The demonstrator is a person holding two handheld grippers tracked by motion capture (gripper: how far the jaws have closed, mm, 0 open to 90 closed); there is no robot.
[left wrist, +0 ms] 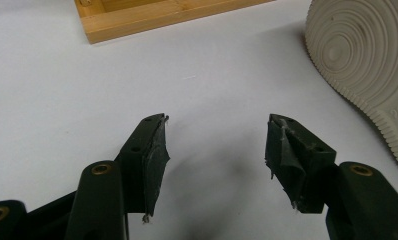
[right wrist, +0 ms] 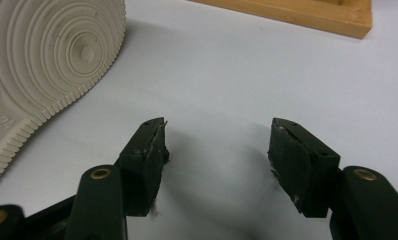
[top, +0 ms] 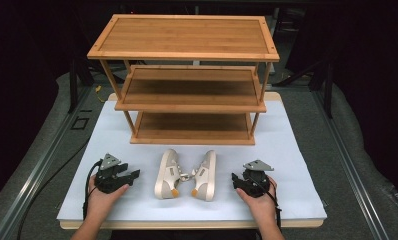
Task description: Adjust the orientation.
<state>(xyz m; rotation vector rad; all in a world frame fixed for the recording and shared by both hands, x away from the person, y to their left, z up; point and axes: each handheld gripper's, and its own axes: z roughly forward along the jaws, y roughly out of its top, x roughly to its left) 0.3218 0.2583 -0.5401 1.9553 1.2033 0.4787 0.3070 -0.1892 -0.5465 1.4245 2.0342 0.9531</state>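
Shoes (top: pixel 187 175) lie between left tongs (top: pixel 133 176) and right tongs (top: pixel 235 180) (both agape).

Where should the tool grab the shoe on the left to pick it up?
Probably at the heel collar, near the orange tab. The left shoe lies tipped on its side, sole facing the open left tool, so one jaw could go inside the opening. Come from above the near end; the flat sole offers nothing to pinch.

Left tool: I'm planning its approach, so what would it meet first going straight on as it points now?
Probably bare white table, then the wooden shelf's base; the left tool is open, with the shoe sole off to one side. Depth is uncertain.
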